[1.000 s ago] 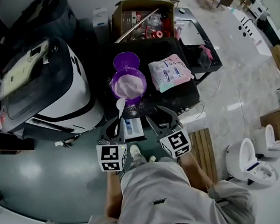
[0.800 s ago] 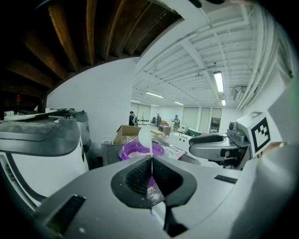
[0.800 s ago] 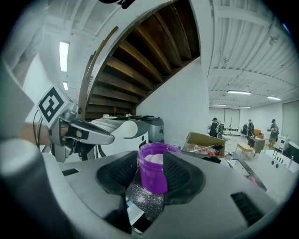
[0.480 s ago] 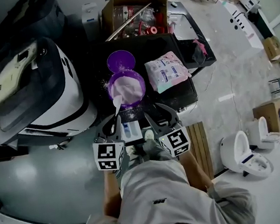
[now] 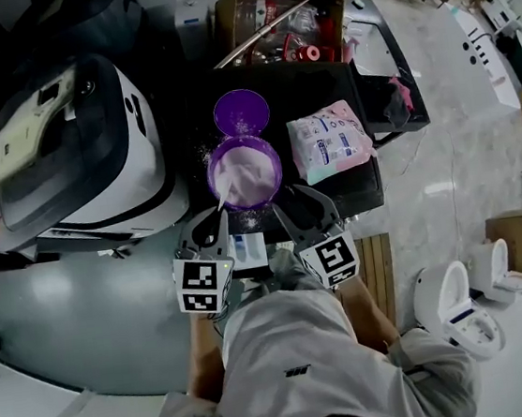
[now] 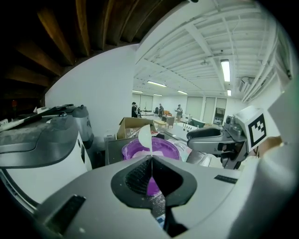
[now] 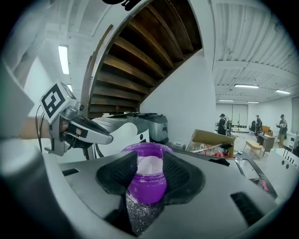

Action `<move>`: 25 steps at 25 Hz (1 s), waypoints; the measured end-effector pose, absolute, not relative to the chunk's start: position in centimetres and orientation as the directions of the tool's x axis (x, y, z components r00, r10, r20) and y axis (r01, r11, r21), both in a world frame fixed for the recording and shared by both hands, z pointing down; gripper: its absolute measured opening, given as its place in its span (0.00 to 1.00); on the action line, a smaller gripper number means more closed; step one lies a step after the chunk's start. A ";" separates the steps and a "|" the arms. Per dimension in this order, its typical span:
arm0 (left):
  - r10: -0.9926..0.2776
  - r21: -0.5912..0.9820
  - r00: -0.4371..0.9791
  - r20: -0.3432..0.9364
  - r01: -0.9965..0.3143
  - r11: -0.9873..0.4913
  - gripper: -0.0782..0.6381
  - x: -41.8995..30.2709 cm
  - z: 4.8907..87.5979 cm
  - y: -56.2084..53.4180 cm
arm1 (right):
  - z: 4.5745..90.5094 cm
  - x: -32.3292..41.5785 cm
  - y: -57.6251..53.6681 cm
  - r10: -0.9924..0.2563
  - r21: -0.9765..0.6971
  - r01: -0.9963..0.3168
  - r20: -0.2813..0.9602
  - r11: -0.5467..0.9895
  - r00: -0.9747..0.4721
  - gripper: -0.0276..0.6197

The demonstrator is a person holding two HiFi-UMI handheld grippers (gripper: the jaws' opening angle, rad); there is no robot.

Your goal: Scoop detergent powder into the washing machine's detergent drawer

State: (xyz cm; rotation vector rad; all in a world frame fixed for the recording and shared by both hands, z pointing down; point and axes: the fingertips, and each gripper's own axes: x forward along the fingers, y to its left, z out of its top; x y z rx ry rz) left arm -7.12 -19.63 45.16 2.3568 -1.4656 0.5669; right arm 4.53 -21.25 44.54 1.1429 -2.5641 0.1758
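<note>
The left gripper point(image 5: 217, 219) is clamped on the white spoon point(image 5: 224, 195) — bowl pointing ahead over the purple powder tub point(image 5: 244, 171) near rim — while the right gripper point(image 5: 296, 202) faces that tub, jaws apart, gripping nothing.

The head view looks steeply down from above the person point(image 5: 298, 359), whose torso fills the lower frame. The black table point(image 5: 303, 89) lies at upper centre and the washing machine point(image 5: 84, 149) at upper left. The left gripper view sits low behind its own jaws and faces level across the table, with the white spoon point(image 6: 145, 137) and purple tub point(image 6: 161, 149) close ahead. The right gripper view faces the same way, with the tub even nearer at centre. All three views share the tub, the washing machine and the cardboard box point(image 5: 279, 12). The left gripper view catches the right gripper point(image 6: 194, 140) at its right, and the right gripper view catches the left gripper point(image 7: 105, 136) at its left.
</note>
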 end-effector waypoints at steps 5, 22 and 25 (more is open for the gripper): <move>-0.756 0.031 0.367 0.542 -0.908 -0.418 0.13 -5.8 45.6 -21.6 | 44.9 4.9 -23.5 -0.653 -0.019 -0.701 0.349 0.713 -0.673 0.30; -0.552 -0.042 0.247 0.796 -0.888 -0.458 0.13 -3.4 49.0 -25.1 | 46.4 6.2 -27.7 -0.511 -0.099 -0.571 0.344 0.815 -0.788 0.30; -0.494 -0.057 0.226 0.839 -0.868 -0.493 0.13 -3.6 49.7 -25.5 | 46.4 6.1 -28.0 -0.509 -0.109 -0.575 0.351 0.811 -0.786 0.30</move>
